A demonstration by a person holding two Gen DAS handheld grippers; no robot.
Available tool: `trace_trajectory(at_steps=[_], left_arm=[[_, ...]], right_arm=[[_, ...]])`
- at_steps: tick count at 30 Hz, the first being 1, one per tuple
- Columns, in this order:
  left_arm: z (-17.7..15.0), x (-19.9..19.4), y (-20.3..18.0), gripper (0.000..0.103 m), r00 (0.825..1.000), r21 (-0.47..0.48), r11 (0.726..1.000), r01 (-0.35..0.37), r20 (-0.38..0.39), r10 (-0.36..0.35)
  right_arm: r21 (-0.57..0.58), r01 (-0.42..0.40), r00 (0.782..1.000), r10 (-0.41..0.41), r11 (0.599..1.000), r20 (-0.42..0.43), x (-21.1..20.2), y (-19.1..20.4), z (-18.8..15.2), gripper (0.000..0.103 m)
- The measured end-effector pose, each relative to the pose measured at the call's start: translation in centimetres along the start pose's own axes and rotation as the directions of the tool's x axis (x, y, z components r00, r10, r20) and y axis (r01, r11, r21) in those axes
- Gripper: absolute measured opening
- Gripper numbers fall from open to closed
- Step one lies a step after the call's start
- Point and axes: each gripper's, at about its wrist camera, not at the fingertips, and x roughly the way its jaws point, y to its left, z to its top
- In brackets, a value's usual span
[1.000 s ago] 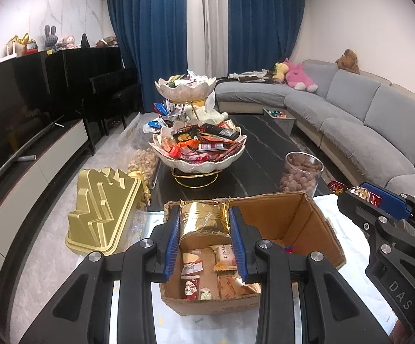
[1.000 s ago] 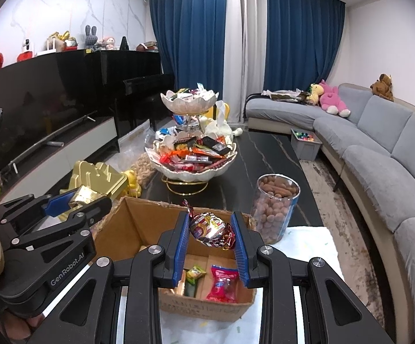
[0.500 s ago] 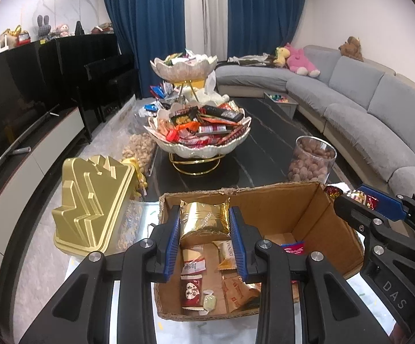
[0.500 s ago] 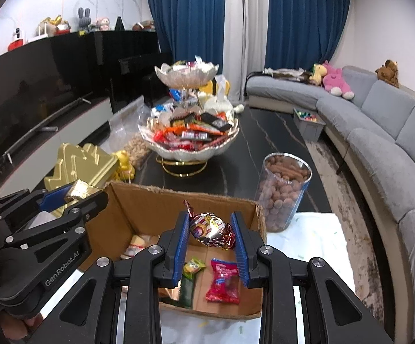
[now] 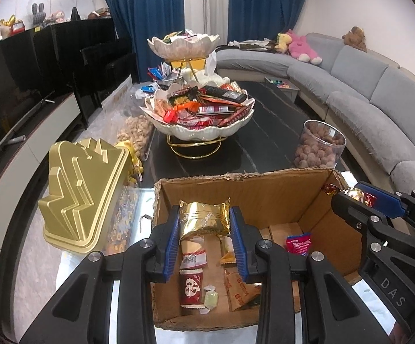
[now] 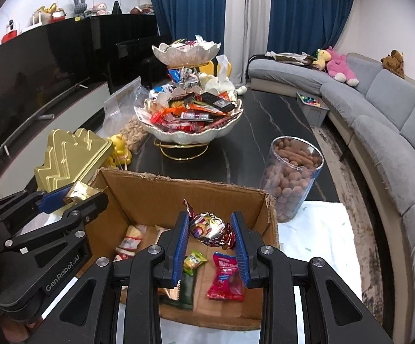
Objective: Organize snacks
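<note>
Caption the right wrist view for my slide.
Right hand-held gripper holds a foil-wrapped candy above an open cardboard box of snacks.

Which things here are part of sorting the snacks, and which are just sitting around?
Job:
left gripper
gold packet
right gripper
foil candy
cardboard box

Lying about:
gold tin
jar of nuts
sofa
plush toys

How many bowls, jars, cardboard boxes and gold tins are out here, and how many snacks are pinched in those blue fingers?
Scalloped bowls, upper and lower: 2
Clear jar of brown snacks: 1
Cardboard box: 1
Gold tin: 1
Pinched snacks, gold packet and twist-wrapped candy: 2
Total: 7
</note>
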Motion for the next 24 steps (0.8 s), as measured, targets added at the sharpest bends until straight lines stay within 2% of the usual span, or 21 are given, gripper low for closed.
trace_trajectory(at_steps=[6,8,10,12,13,16,24], left_arm=[[0.1,-0.1,-0.2,0.037,1.000,0.012,1.000,0.014,-0.007,-0.013],[0.1,-0.2,-0.2,0.038,1.000,0.016,1.000,0.011,-0.006,-0.011],[0.0,-0.4,-0.3,0.045,1.000,0.023,1.000,0.009,-0.005,-0.009],[0.0,-0.8,-0.4,0.057,1.000,0.031,1.000,-0.005,0.007,0.004],[0.0,-1.0,-0.4,0.059,1.000,0.034,0.999,-0.010,0.014,0.009],[0.0,-1.4,-0.2,0.068,0.999,0.033,0.999,-0.029,0.024,0.028],[0.2,-2.2,0.4,0.089,0.998,0.016,0.999,-0.051,0.039,0.050]], right_arm=[[-0.002,-0.004,1.000,0.004,1.000,0.004,-0.1,-0.1,0.3,0.033],[-0.010,-0.001,1.000,0.001,1.000,0.014,-0.3,0.0,0.3,0.038],[-0.020,0.008,1.000,-0.007,1.000,0.023,-0.7,0.2,0.4,0.047],[-0.019,0.013,0.999,-0.012,1.000,0.032,-1.0,0.2,0.4,0.051],[-0.018,0.018,0.999,-0.017,1.000,0.034,-1.2,0.2,0.5,0.057],[-0.007,0.037,0.998,-0.037,0.999,0.045,-1.6,0.0,0.6,0.066],[0.007,0.061,0.997,-0.062,0.998,0.052,-2.4,-0.5,0.6,0.074]])
